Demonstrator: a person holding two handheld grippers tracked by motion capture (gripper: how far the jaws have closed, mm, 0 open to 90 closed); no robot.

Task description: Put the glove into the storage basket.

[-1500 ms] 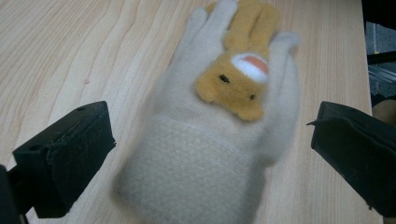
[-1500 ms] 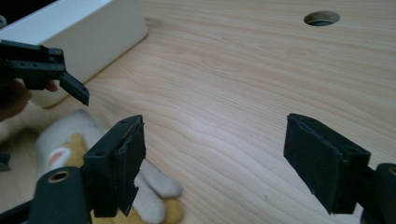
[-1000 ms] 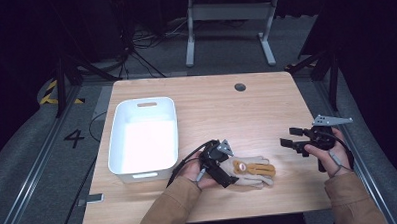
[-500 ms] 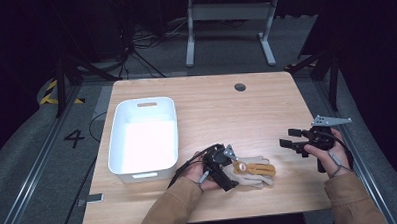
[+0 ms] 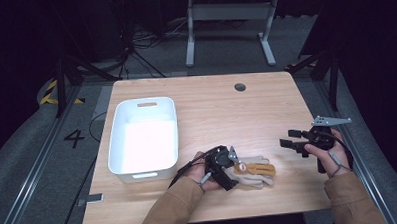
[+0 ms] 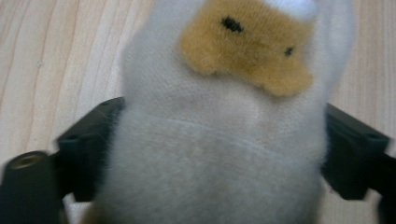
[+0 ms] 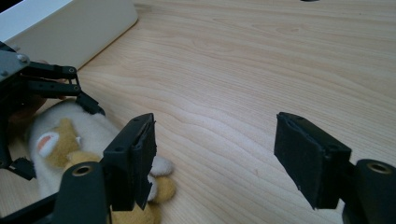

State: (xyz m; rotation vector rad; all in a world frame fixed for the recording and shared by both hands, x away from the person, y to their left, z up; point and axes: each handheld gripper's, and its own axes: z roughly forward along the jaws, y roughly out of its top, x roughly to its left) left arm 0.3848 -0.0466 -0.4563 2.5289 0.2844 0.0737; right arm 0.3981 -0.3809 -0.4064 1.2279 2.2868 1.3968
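Note:
A beige plush toy with orange patches lies near the front edge of the wooden table. My left gripper lies low on the table at the toy's left end. Its jaws have just been closing, and in the left gripper view they press on both sides of the plush toy. My right gripper hovers to the right of the toy, pointing left at it. Its jaws have just closed a little but stand open with only bare table between them. The plush toy lies beyond its left jaw.
A white plastic tub stands on the left half of the table, just left of my left hand. A round cable hole sits near the far edge. Beyond the table are a dark floor and a desk frame.
My left gripper has edged slightly right onto the plush toy's end. The right gripper has kept its place.

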